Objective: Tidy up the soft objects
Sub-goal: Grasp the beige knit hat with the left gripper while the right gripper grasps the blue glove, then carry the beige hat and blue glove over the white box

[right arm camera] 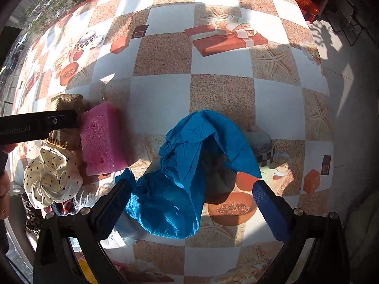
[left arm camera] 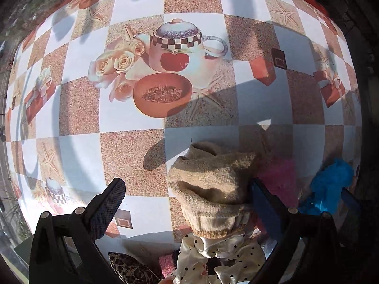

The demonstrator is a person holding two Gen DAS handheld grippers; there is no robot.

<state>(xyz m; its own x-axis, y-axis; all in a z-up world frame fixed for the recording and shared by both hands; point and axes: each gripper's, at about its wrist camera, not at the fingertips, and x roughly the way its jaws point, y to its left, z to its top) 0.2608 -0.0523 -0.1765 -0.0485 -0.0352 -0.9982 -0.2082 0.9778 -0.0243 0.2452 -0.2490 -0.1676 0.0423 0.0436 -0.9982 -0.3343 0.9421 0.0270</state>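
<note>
Hovering over the checkered table [right arm camera: 220, 94], both tools stand spread and hold nothing. The right tool [right arm camera: 191, 196] brackets the blue crumpled cover [right arm camera: 187, 165], which lies on the table between its fingers; the left finger appears to touch the cover's gathered edge, the right finger stands apart from it. The left tool [left arm camera: 187, 194] brackets the beige knit sock [left arm camera: 213, 184], whose side lies against the tool's right finger, with its left finger well clear. A pink sponge [right arm camera: 104, 139] sits just beside the sock, and a polka-dot scrunchie [right arm camera: 52, 175] lies against the sock's cuff, so the pile is crowded there. Judgement: the step in hand is the grasp of each soft item. To do it well, each tool should be centred over its bulk, lowered until the fingers reach the table, then pressed together on a thick fold, not a loose edge. Risk: the sock's grasp may drag the scrunchie along.
</note>
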